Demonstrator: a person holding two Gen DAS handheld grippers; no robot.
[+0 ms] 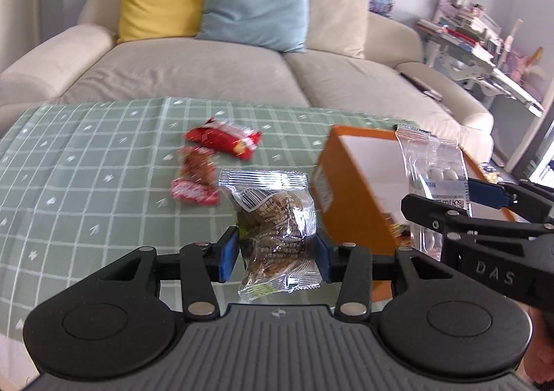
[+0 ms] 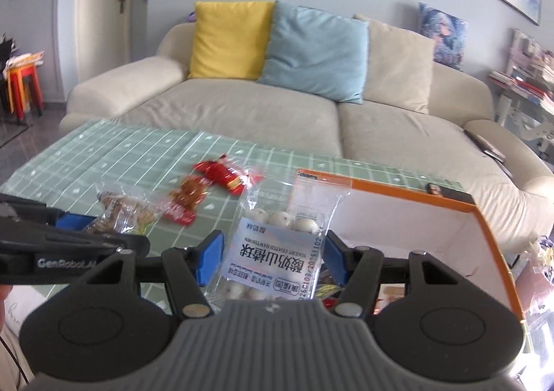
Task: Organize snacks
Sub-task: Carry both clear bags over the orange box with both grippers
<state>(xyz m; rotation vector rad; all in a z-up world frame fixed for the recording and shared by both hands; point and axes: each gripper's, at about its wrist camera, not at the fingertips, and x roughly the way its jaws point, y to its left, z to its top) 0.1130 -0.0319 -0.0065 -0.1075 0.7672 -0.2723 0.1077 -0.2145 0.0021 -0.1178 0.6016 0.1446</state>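
Observation:
My left gripper [image 1: 276, 254] is shut on a clear packet with a brown pastry [image 1: 273, 225], held above the green checked tablecloth [image 1: 86, 166]. My right gripper [image 2: 271, 257] is shut on a clear bag of white yogurt-coated hawthorn balls [image 2: 277, 245], held at the near left corner of an open orange box [image 2: 398, 192]. The left wrist view shows that bag [image 1: 432, 176] in the right gripper [image 1: 450, 200] over the orange box [image 1: 342, 183]. The left gripper [image 2: 107, 230] with the pastry packet [image 2: 124, 214] appears at the left of the right wrist view.
Two red snack packets [image 1: 225, 138] [image 1: 194, 176] lie mid-table, also seen as red packets [image 2: 225, 173] [image 2: 187, 197]. Some wrappers lie inside the box. A beige sofa [image 1: 190, 69] with cushions stands behind the table. Cluttered shelves [image 1: 477, 31] are at the right.

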